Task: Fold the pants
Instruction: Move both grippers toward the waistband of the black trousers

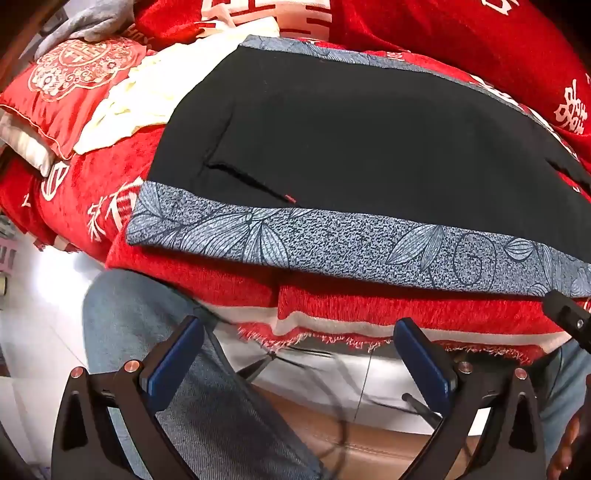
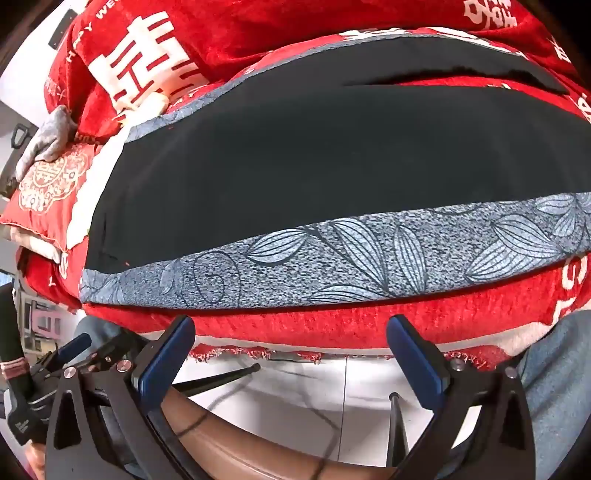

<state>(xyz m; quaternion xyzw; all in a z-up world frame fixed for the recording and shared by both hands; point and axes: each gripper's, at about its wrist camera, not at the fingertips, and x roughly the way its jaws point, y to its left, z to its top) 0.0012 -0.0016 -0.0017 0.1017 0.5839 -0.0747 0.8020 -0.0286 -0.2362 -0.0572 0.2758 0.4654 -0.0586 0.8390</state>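
The black pants [image 1: 351,147] with a grey leaf-print side band [image 1: 332,243] lie flat across a red blanket [image 1: 369,306]. In the right wrist view the pants [image 2: 314,162] and the band [image 2: 351,254] fill the middle. My left gripper [image 1: 299,343] is open and empty, held just off the blanket's near edge, below the band. My right gripper [image 2: 290,343] is open and empty, also just off the near edge. The left gripper [image 2: 70,354] shows at the lower left of the right wrist view.
A red embroidered pillow [image 1: 74,88], a cream cloth [image 1: 133,103] and a grey garment [image 1: 88,22] lie at the left of the pants. A person's jeans-clad leg [image 1: 147,332] and a brown stool [image 1: 351,443] are below the blanket edge, over a white floor.
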